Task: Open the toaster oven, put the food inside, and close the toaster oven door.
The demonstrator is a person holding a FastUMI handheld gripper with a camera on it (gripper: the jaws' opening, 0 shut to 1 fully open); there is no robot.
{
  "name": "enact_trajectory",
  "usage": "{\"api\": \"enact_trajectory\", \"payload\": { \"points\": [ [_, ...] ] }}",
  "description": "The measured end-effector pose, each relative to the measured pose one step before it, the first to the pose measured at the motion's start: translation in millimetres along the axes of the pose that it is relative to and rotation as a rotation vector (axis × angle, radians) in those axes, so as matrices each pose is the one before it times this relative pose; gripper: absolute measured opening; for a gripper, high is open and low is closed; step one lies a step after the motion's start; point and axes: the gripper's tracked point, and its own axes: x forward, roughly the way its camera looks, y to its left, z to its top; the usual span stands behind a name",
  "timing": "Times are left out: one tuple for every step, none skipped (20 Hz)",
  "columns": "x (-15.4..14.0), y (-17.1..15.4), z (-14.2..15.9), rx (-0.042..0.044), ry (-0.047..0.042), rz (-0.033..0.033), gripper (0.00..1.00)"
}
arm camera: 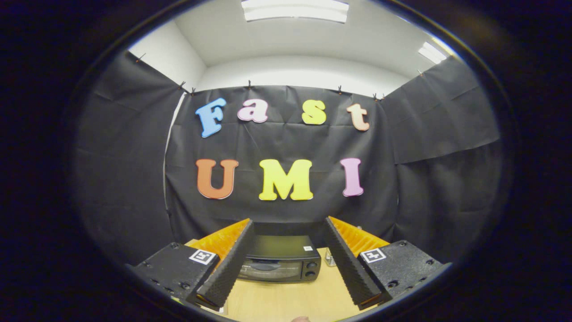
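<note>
Tool (288,286) fingers stand wide apart with nothing between them, held up above the wooden surface (286,302) and aimed toward the toaster oven (280,259). That oven sits on the surface beyond the fingertips, framed in the gap between the two fingers, close to the black cloth wall behind it. Its door (268,270) looks shut, lying flat against the front with the handle across its upper part, and two knobs (310,269) stand one above the other at the door's right side. Whether any food lies behind the glass cannot be made out; the window is dark and small. A small clear object (330,258), perhaps a jar, stands just beside the oven's right side, half hidden by the right finger. Judging progress, the scene fits two stages alike: a shut oven waiting to be opened and loaded, or one already loaded and closed again, with the tool drawn back. No food shows plainly on the surface, though the fingers hide much of it. The oven faces the tool squarely, door and knobs turned toward the camera, and its long axis runs from side to side across the surface, parallel to the back wall.
</note>
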Motion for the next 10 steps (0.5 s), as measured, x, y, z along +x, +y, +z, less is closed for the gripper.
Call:
{"api": "enact_trajectory", "payload": {
  "points": [
    [-2.9,1.74,3.13,-0.00091,0.00188,0.01133,1.0],
    [-3.27,0.03,1.19,-0.0039,0.00033,-0.00126,1.0],
    [-2.39,2.1,1.67,-0.00468,-0.00281,0.00135,1.0],
    [-1.78,2.98,3.64,0.0022,-0.01074,-0.00371,1.0],
    [-1.74,3.12,1.62,-0.00114,-0.0099,0.00093,1.0],
    [-2.39,3.34,-1.66,0.00024,-0.00164,0.00062,1.0],
    [-2.32,2.74,-1.06,-0.00036,-0.0022,0.00596,1.0],
    [-0.31,3.73,-2.57,-0.00142,0.00584,0.00716,1.0],
    [-0.82,1.27,-3.85,0.00568,0.00957,0.00322,1.0],
    [-1.6,3.91,-3.9,0.00897,0.00884,0.01203,1.0]
  ]
}}
